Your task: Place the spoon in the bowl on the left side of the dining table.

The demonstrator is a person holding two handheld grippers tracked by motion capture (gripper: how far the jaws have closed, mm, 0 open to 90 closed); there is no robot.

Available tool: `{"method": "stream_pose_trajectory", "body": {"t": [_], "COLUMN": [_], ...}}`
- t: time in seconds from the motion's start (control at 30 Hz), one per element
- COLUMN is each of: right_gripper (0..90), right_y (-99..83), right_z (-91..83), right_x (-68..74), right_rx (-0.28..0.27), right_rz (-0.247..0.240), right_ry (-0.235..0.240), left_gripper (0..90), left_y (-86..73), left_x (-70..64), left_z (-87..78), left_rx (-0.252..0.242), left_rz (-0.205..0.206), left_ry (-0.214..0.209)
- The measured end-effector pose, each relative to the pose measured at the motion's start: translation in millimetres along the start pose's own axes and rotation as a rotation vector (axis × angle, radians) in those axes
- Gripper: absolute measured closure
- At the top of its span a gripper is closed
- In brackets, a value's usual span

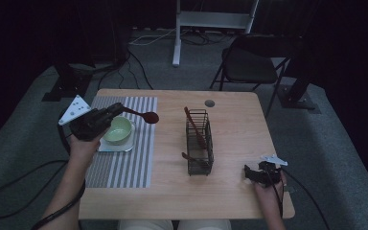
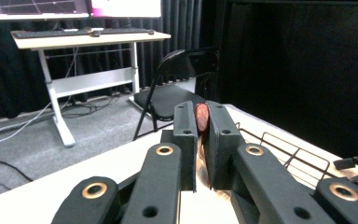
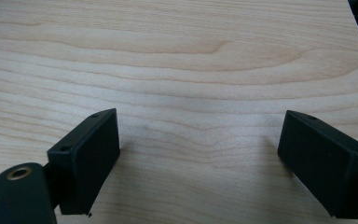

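Observation:
My left gripper (image 1: 117,109) is shut on the handle of a dark red spoon (image 1: 146,116), held level above a pale green bowl (image 1: 118,130) on a white square plate (image 1: 124,145). The spoon's bowl end points right, past the striped mat (image 1: 139,158). In the left gripper view the spoon (image 2: 201,116) shows pinched between the two black jaws of that gripper (image 2: 200,140). My right gripper (image 1: 250,173) rests low at the table's front right, open, its jaws wide apart over bare wood (image 3: 196,140). A wire rack (image 1: 200,142) in the middle holds another reddish utensil (image 1: 195,125).
The wooden table (image 1: 230,191) has a round grommet hole (image 1: 210,103) near its far edge. A black folding chair (image 1: 251,62) stands beyond the table, and a white desk frame (image 1: 211,21) is farther back. Cables trail over the floor at left.

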State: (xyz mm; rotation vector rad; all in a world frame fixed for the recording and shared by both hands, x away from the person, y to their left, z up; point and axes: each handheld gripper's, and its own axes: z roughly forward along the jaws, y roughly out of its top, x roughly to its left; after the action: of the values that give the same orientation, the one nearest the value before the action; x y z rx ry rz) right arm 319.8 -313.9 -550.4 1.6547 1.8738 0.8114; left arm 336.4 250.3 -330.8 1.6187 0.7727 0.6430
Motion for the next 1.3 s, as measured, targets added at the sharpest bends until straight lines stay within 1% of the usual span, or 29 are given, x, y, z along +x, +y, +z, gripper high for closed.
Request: {"method": "stream_pose_trajectory", "body": {"t": [0.03,0.17,0.2,0.23,0.3,0.33,0.37,0.4,0.43,0.47,0.5,0.53,0.6,0.63,0.67,0.8,0.83,0.9,0.93,1.0,1.03,1.1,1.17,1.2,1.23,1.3], "right_gripper": [11.9,11.9,12.0,11.9,11.9,11.9,11.9,11.9,11.9,11.9,12.0,11.9,11.9,12.0,11.9,11.9,11.9,11.9,12.0,11.9,11.9,11.9,11.9,11.9,11.9,11.9], "right_y": [0.0,0.0,0.0,0.0,0.0,0.0,0.0,0.0,0.0,0.0,0.0,0.0,-0.1,0.0,0.0,-0.1,0.0,-0.1,-0.1,-0.1,-0.1,-0.1,-0.1,-0.1,-0.1,-0.1], "right_z": [0.0,0.0,0.0,0.0,0.0,0.0,0.0,0.0,0.0,0.0,0.1,0.1,0.1,0.2,0.1,0.1,0.1,0.1,0.0,0.1,0.1,0.0,0.0,0.1,0.0,0.0], "right_x": [0.0,0.1,0.1,0.1,0.0,0.0,0.0,0.1,0.0,0.0,0.0,0.0,0.0,-0.1,0.0,0.1,0.1,0.1,0.1,0.0,0.0,0.0,0.0,0.0,0.0,0.0], "right_rx": [0.000,0.001,0.000,0.001,0.000,0.000,0.000,0.000,0.000,0.000,-0.001,-0.001,-0.001,-0.002,-0.001,0.000,-0.001,0.000,0.000,0.000,0.000,0.000,0.000,0.000,0.000,0.000], "right_rz": [0.000,0.001,0.002,0.001,0.000,0.001,0.000,0.001,0.001,0.001,0.000,0.000,-0.001,-0.002,0.000,0.001,0.002,0.001,0.000,0.000,0.000,0.000,0.000,-0.001,0.000,0.000], "right_ry": [0.000,0.000,0.000,0.000,0.000,0.000,0.000,0.000,0.000,0.000,0.000,-0.001,-0.001,-0.001,0.000,0.000,0.000,0.000,0.000,0.000,0.000,0.000,0.000,0.000,0.000,0.000], "left_gripper": [84.1,84.1,84.1,84.1,84.1,84.1,84.1,84.1,84.1,84.1,84.1,84.1,84.1,84.1,84.1,84.1,84.1,84.1,84.1,84.1,84.1,84.1,84.1,84.1,84.1,84.1], "left_y": [-1.9,-9.0,-10.5,-12.4,-15.8,-17.7,-19.0,-21.6,-22.9,-24.9,-26.5,-27.6,-29.7,-30.2,-31.4,-35.0,-36.6,-40.5,-42.6,-47.4,-49.7,-54.1,-59.4,-61.9,-63.2,-66.4], "left_x": [3.1,11.5,14.5,16.6,21.5,23.3,24.9,27.1,28.3,30.7,32.7,35.2,38.9,40.6,42.5,47.2,48.0,50.9,51.9,54.8,55.9,59.1,62.9,64.0,65.0,66.4], "left_z": [-1.4,-7.0,-8.1,-9.6,-12.2,-13.6,-14.4,-15.4,-16.4,-17.7,-19.2,-20.9,-24.8,-26.2,-28.8,-34.6,-35.5,-37.1,-37.9,-39.0,-39.9,-41.3,-42.3,-42.7,-42.8,-42.8], "left_rx": [0.003,0.004,0.008,0.007,0.011,0.011,0.014,0.016,0.019,0.025,0.024,0.028,0.026,0.030,0.027,0.034,0.036,0.042,0.046,0.053,0.056,0.060,0.072,0.074,0.077,0.086], "left_rz": [-0.011,-0.024,-0.027,-0.031,-0.044,-0.042,-0.046,-0.052,-0.046,-0.048,-0.050,-0.050,-0.055,-0.055,-0.060,-0.064,-0.064,-0.073,-0.070,-0.080,-0.080,-0.095,-0.101,-0.104,-0.108,-0.108], "left_ry": [-0.004,0.030,0.026,0.044,0.050,0.066,0.066,0.078,0.087,0.090,0.107,0.110,0.136,0.136,0.146,0.162,0.175,0.177,0.190,0.196,0.206,0.207,0.214,0.225,0.223,0.232]}}
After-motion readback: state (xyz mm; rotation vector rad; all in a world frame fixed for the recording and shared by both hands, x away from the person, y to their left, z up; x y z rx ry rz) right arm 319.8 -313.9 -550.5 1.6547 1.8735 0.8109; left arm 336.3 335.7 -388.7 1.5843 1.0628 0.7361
